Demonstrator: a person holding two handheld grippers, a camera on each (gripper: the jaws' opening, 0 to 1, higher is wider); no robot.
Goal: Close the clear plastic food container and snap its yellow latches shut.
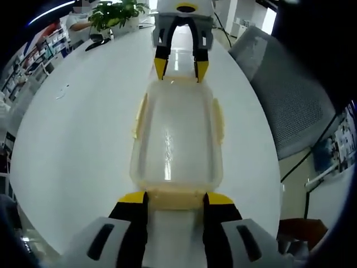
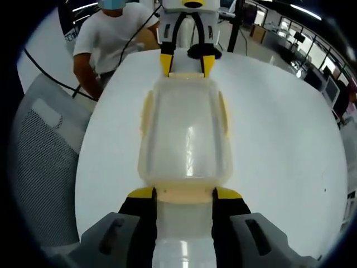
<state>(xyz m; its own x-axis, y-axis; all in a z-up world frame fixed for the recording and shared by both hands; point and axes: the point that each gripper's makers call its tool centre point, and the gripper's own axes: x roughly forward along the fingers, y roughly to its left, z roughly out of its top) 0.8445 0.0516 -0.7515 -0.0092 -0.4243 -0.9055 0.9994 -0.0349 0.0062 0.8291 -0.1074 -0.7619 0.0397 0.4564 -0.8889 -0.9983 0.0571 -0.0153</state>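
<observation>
- Lying lengthwise on the white table (image 1: 72,139), the clear container (image 1: 177,137) sits between my two claws, lid on.
- My left claw (image 1: 177,199) stands wide at the near yellow end latch (image 1: 175,199), tips flanking it.
- My right claw (image 2: 184,194) spreads the same way at the opposite end latch (image 2: 185,194); whether its tips touch it is hard to tell.
- Side latches (image 2: 147,114) look flared outward.

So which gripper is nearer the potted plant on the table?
Right. The right gripper is at the food container's end facing the potted plant; the left gripper is at the opposite end, with the whole container between.
</observation>
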